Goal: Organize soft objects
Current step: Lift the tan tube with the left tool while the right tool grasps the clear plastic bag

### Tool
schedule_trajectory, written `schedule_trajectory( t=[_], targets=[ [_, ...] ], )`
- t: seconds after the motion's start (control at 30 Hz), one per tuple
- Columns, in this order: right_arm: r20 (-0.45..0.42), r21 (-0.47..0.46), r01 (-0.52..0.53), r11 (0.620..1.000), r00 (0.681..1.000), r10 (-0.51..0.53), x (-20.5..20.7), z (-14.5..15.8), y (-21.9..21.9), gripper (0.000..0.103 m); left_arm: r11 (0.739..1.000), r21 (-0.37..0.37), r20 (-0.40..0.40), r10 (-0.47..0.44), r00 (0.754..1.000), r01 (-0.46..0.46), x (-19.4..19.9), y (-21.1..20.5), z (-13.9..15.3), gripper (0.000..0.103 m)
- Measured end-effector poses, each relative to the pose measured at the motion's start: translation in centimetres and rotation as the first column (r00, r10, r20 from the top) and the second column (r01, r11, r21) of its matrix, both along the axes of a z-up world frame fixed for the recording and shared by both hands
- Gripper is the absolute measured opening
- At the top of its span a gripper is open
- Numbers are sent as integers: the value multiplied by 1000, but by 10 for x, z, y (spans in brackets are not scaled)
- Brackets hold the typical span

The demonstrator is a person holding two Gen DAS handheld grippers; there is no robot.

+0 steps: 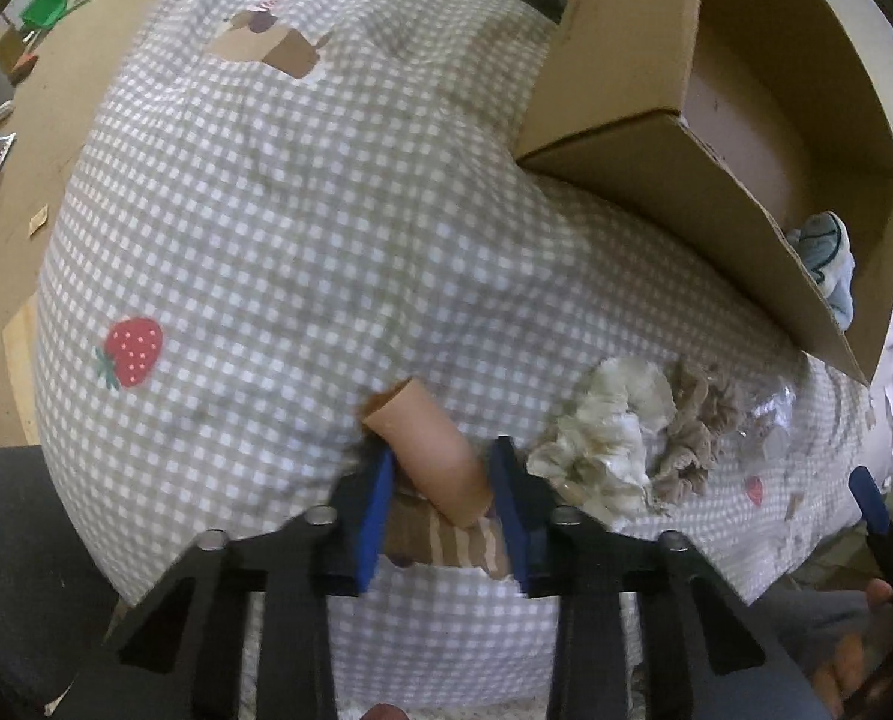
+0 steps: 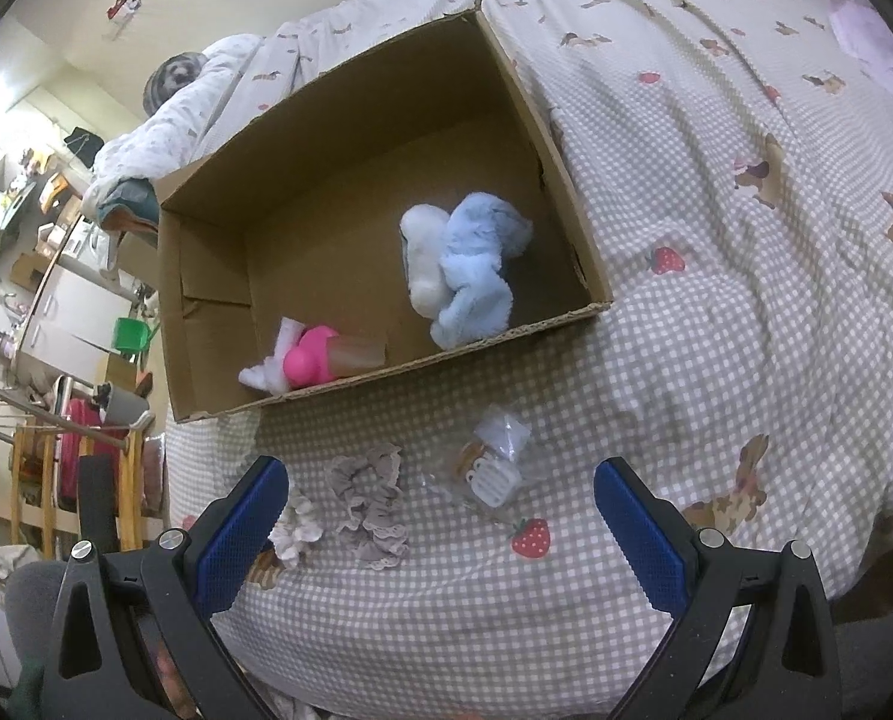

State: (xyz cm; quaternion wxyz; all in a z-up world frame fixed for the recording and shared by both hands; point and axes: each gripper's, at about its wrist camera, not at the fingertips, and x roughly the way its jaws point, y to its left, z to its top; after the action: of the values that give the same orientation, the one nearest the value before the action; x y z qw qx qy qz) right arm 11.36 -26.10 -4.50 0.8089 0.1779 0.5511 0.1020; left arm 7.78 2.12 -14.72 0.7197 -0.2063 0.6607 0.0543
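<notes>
The left gripper [image 1: 443, 501] is clamped on a smooth, peach-tan soft tube [image 1: 428, 450], angled up over the gingham bedspread [image 1: 266, 228]. Just right of it lie a cream scrunchie [image 1: 602, 438] and a taupe scrunchie [image 1: 689, 426]. The right gripper [image 2: 440, 516] gapes wide above a clear packet [image 2: 494, 468]. Beyond stands a cardboard box [image 2: 566, 180] holding a blue-and-white plush [image 2: 464, 264] and a pink toy [image 2: 308, 357].

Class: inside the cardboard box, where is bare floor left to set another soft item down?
Free: the box floor behind the blue plush and pink toy, toward the far wall. Crowded: the near wall, where both lie.
</notes>
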Motion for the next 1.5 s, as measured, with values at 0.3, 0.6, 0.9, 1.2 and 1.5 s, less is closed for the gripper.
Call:
schedule_trajectory(
  t=[0.3,0.6,0.9,1.2,1.5],
  targets=[
    [-4,15,9,1000,1000,-9,2,1,-3,103,1000,7,99,11,995,-12,5,43,40,6],
    [-167,126,65,990,985,-44,7,-33,-22,74,995,101,268,-29,963,1,-2,51,96,6],
    [-248,-25,-5,1000,969,-2,27,-69,17,60,988,129,277,-120,954,86,2,8,86,6],
    [-244,-144,-76,987,969,39,40,-82,55,25,987,116,228,-133,965,109,3,3,73,6],
    [-184,-114,-77,990,981,55,17,-61,39,16,986,136,200,-118,973,92,3,7,64,6]
  ],
)
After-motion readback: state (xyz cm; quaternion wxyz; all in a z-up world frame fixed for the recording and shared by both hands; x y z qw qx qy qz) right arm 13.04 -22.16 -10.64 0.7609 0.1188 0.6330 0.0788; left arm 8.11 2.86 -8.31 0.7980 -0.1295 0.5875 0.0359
